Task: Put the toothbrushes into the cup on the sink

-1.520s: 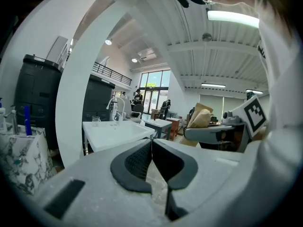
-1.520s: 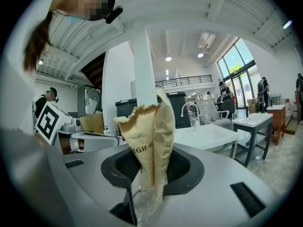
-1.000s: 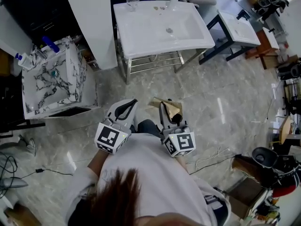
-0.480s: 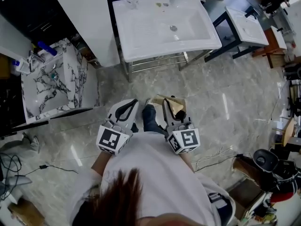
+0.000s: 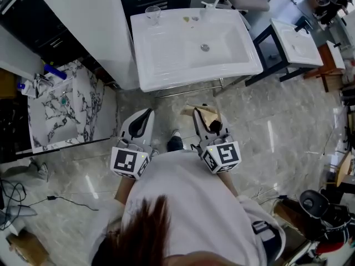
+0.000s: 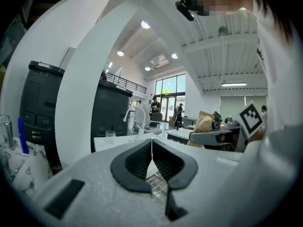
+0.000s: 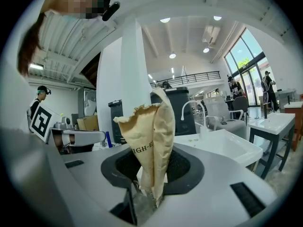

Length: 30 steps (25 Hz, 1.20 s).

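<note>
— What have I got in each gripper?

— Your left gripper has its jaws pressed together, pad against pad, with nothing between them. Your right gripper is clamped on a tan paper packet. It stands up out of the jaws with its ragged edge on top, and the fold cuts off the print on its side.

— What's inside it?

— You can't tell from any view; the paper hides whatever it holds.

— And the cup?

— The cup is a clear glass standing upright on the back left corner of the white sink, straight ahead of you and well apart from both grippers. Two small bits lie on the sink's back rim to the right of the cup, too small to name.

— Where are my hands against all that?

— You're holding both grippers side by side, close to your chest, over the glossy floor just short of the sink's front edge. The left one lines up roughly with the cup's side, the right one with the drain. A marble-patterned sink stands off to your left.
</note>
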Each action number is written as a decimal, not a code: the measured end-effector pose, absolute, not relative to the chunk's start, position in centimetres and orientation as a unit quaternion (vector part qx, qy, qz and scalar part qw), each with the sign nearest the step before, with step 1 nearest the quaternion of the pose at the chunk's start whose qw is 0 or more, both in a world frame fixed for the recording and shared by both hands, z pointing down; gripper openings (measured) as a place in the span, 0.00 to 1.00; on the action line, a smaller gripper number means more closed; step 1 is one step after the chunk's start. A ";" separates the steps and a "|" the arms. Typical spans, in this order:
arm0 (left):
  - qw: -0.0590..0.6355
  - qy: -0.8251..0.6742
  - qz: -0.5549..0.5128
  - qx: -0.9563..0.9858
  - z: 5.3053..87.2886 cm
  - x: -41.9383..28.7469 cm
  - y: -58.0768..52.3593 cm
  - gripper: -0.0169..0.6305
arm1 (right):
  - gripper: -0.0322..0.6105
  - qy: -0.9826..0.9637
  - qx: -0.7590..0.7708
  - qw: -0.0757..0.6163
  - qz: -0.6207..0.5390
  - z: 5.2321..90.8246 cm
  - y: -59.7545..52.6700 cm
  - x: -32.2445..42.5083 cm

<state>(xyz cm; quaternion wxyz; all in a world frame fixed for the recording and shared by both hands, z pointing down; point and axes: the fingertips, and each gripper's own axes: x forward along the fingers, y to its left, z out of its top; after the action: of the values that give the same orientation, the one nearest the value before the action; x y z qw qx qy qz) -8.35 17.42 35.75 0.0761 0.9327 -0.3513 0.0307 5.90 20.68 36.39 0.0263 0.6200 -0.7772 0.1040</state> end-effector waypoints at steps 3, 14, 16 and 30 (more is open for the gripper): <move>0.082 -0.365 0.034 0.927 35.9 -7.2 16.8 0.05 | 0.23 -0.781 0.616 0.024 0.101 36.1 19.8 7.7; 0.081 -0.374 0.024 0.923 35.4 -2.9 15.9 0.05 | 0.23 -0.775 0.622 0.025 0.106 36.6 19.7 13.4; 0.081 -0.369 0.025 0.925 35.4 -2.3 16.1 0.05 | 0.23 -0.771 0.627 0.021 0.110 36.8 19.8 14.2; 0.107 -0.367 0.033 0.924 36.7 -0.8 13.4 0.05 | 0.23 -0.756 0.640 0.024 0.135 38.4 18.1 16.5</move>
<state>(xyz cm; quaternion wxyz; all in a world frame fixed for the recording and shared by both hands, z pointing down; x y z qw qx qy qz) -0.85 13.38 36.67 0.1073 0.9236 -0.3665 0.0331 16.48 18.06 38.45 0.0243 0.6403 -0.7558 0.1350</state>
